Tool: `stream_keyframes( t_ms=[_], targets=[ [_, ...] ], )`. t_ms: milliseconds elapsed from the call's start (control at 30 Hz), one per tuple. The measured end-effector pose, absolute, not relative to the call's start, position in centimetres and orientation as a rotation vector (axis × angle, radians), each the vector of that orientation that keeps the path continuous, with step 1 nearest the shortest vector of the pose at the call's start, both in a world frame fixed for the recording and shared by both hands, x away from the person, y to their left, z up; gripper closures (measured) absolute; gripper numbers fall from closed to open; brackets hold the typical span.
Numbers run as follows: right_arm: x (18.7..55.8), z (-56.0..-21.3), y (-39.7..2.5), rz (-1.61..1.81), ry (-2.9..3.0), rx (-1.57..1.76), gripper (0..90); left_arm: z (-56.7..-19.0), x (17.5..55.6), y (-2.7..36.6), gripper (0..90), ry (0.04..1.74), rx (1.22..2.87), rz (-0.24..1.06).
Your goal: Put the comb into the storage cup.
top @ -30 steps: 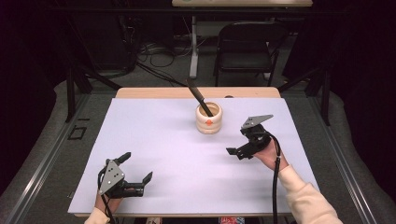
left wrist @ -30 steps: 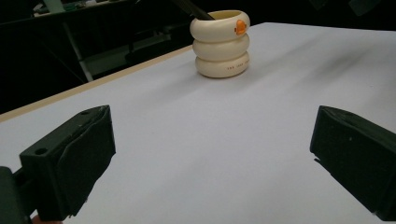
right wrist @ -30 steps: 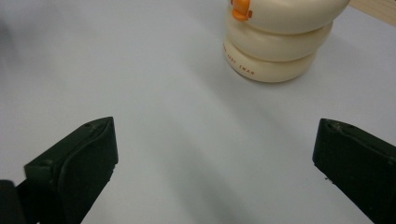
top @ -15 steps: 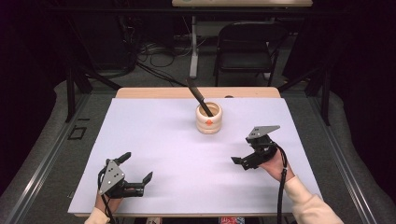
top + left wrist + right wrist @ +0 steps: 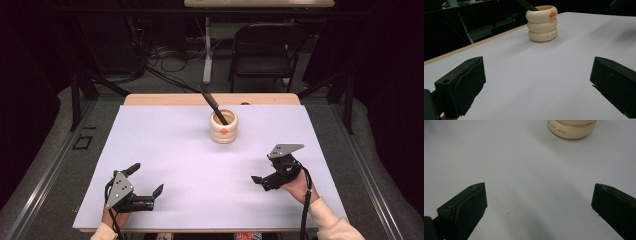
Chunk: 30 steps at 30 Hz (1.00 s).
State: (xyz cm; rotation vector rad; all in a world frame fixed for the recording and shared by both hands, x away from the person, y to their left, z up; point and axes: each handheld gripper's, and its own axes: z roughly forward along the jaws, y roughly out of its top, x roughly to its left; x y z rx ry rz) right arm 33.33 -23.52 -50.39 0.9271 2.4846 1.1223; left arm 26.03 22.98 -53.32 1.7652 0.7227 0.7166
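Tools [image 5: 147,179] over white tabletop [image 5: 165,150]

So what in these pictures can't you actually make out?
- The small lettering on the cream holder: too small to read in the left gripper view, cut short in the right gripper view.
- The lower end of the black tool: hidden inside the holder in the high view.
- The holder's top: cut off by the upper edge in the right gripper view.
- The orange mark: too small in the high view to identify.
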Motion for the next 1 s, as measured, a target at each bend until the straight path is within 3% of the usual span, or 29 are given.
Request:
stream_keyframes(
  t_ms=[1000],
  targets=[
    [29.5,-51.7,-24.4,1.184,2.373,0.876,0.0,-53.3,26.0,22.9,0.0,0.721,1.764,0.715]
  ],
)
